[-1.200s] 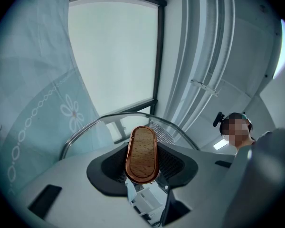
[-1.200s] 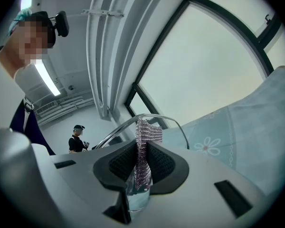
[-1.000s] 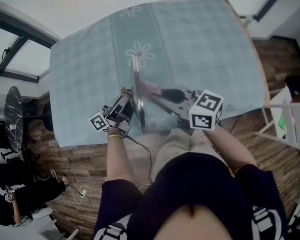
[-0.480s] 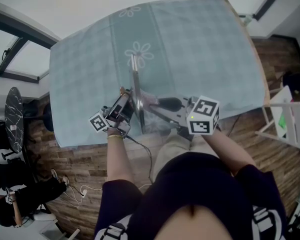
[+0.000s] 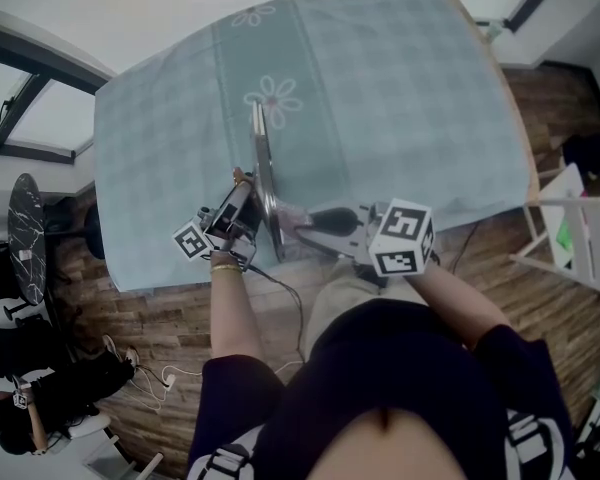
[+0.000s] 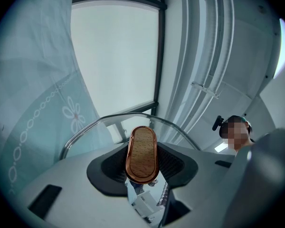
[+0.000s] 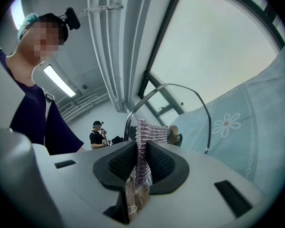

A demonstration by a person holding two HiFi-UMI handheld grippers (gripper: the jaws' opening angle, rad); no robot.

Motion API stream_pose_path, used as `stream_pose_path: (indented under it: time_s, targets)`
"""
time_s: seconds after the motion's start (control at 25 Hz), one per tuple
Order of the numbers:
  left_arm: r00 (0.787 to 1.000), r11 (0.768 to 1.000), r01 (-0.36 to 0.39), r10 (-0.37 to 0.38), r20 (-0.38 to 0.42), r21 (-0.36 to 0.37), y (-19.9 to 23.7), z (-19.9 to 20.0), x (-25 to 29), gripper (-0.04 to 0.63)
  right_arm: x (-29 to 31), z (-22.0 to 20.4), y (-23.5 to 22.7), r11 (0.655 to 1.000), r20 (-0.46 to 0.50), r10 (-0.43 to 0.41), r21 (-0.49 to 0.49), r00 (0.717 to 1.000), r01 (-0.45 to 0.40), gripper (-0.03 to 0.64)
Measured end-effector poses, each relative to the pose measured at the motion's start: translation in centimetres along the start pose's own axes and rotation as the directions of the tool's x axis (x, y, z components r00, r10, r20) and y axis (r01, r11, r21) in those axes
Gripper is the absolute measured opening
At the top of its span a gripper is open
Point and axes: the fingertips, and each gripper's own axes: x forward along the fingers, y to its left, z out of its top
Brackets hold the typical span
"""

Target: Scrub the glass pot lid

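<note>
At the near edge of the desk, head view: glass pot lid stands on its rim, edge-on to the camera, between the two tools.

Left tool: jaws partly apart and clamped on the lid's wooden knob. The left gripper view shows the pads pressing either side of the knob stem, with the lid's metal rim arcing behind.

Right tool: jaws nearly together, pinching a mesh scrub cloth. The cloth stands up between the pads, and its free end lies against the lid's glass on the side facing away from the knob.

Versus one second ago:
- Scrub cloth sat higher up the lid face; it is now lower, toward the person's body.
- Right tool's marker cube has drawn back toward the person with it.
- Left tool's hold on the knob is unchanged, and the lid is still upright on its rim.

View differences:
- Head view gives the layout only: lid as a thin line, both tools seen from behind, flower print on the tablecloth beyond. Neither grip can be read there.
- Left gripper view alone shows the knob's wood grain and copper-coloured band.
- Right gripper view shows the knob through the glass on the far side. It also shows a second person standing in the room's background, who appears in neither other view.
</note>
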Motion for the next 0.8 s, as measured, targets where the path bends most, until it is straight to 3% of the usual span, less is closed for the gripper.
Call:
stream_pose_path:
  time_s: [0.8]
  targets:
    - [1.000, 1.000, 0.010, -0.010, 0.000, -0.003, 0.0, 0.0, 0.1, 0.167, -1.1, -3.8, 2.8, 0.992, -0.110, 0.126, 0.003, 0.986, -0.126, 0.066]
